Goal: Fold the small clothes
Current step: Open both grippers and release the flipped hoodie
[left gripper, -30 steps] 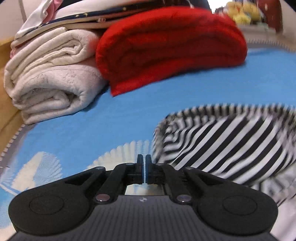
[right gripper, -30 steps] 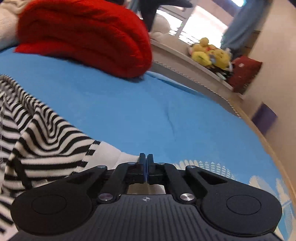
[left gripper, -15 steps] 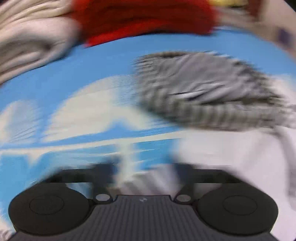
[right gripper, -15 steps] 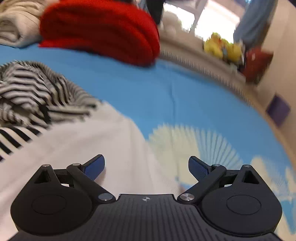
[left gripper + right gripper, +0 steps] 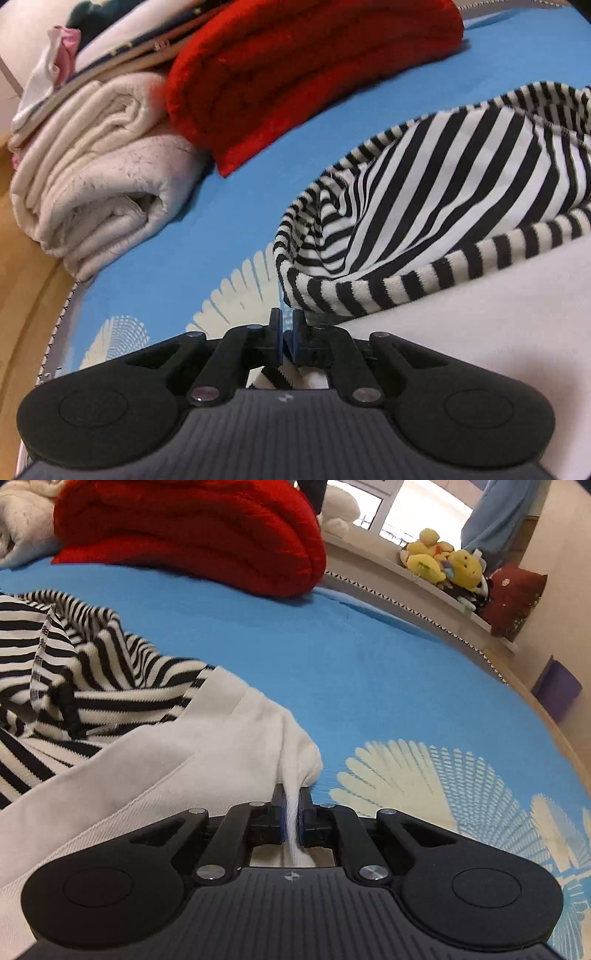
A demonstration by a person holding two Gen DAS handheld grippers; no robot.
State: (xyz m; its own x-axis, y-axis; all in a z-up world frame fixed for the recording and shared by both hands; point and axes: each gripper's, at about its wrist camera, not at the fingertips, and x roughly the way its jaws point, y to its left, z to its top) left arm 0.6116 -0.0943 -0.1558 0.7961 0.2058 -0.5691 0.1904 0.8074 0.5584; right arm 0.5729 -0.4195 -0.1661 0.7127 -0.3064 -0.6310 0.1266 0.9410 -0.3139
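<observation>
Blue bed sheet [image 5: 369,657] w/ garment [image 5: 184,775], blankets [image 5: 295,66]

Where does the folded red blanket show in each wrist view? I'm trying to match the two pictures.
Left wrist view: red blanket fills the top centre, beside the cream blanket.
Right wrist view: red blanket sits top left, at the far edge of the blue sheet.
Shared landmark: the striped garment.

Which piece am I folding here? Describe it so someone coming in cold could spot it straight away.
Start at the blue bedsheet with pale fan shapes. At its far edge sit a folded red blanket and cream blankets; nearer lies a crumpled garment. It alone is unfolded, and it is black-and-white striped on one part and plain white on the other.
</observation>
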